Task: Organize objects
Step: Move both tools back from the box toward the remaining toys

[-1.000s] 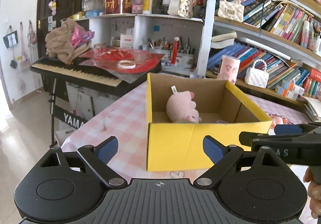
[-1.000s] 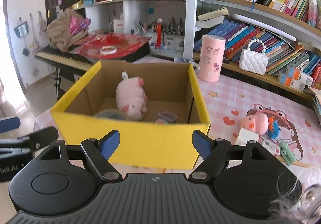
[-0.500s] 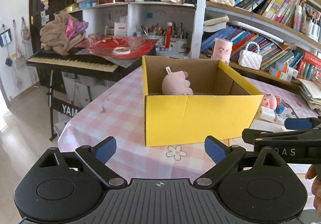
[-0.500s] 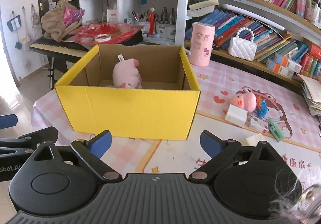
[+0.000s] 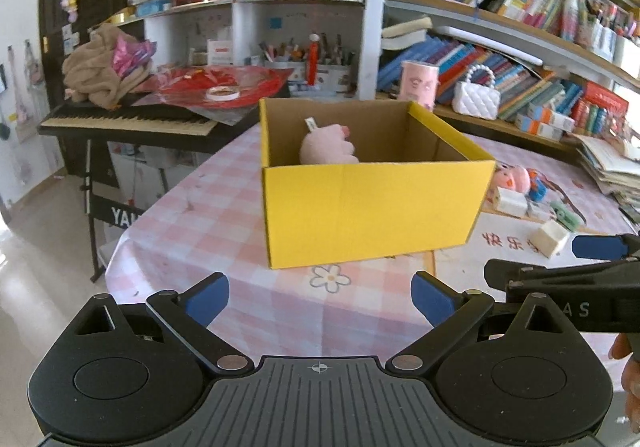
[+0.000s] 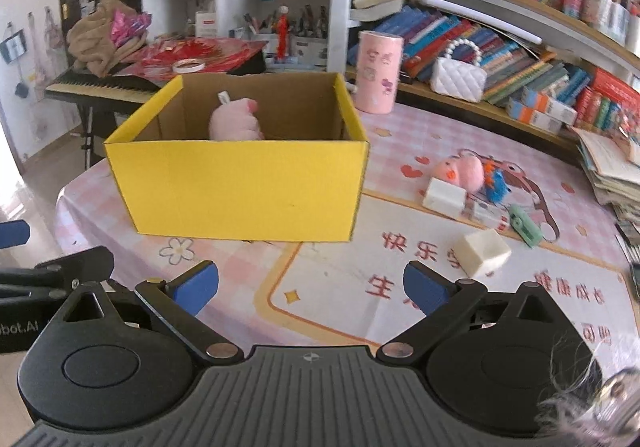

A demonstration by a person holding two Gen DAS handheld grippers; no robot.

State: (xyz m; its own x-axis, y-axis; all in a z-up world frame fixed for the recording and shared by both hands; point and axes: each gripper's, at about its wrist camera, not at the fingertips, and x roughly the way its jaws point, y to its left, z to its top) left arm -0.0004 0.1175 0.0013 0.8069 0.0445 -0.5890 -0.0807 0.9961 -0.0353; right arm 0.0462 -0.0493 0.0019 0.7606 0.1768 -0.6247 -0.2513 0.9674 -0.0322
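A yellow cardboard box (image 5: 372, 207) (image 6: 244, 187) stands open on the pink checked table, with a pink plush pig (image 5: 326, 147) (image 6: 236, 125) inside. My left gripper (image 5: 320, 297) is open and empty, a short way in front of the box. My right gripper (image 6: 310, 287) is open and empty, in front of the box's right corner. Loose on the table to the right lie a small pink plush toy (image 6: 460, 171), a white block (image 6: 444, 197), a cream cube (image 6: 482, 253), a green clip (image 6: 524, 225) and a blue toy (image 6: 496, 183).
A pink cup (image 6: 378, 73) stands behind the box. Bookshelves (image 6: 520, 27) with a white handbag (image 6: 460, 77) line the back right. A keyboard piano (image 5: 128, 119) stands at the left beyond the table edge. A stack of papers (image 6: 612, 171) lies at the far right.
Both grippers have pulled back from the box, which now looks smaller and farther. More of the table and the loose items to the right have come into view. Both stay open.
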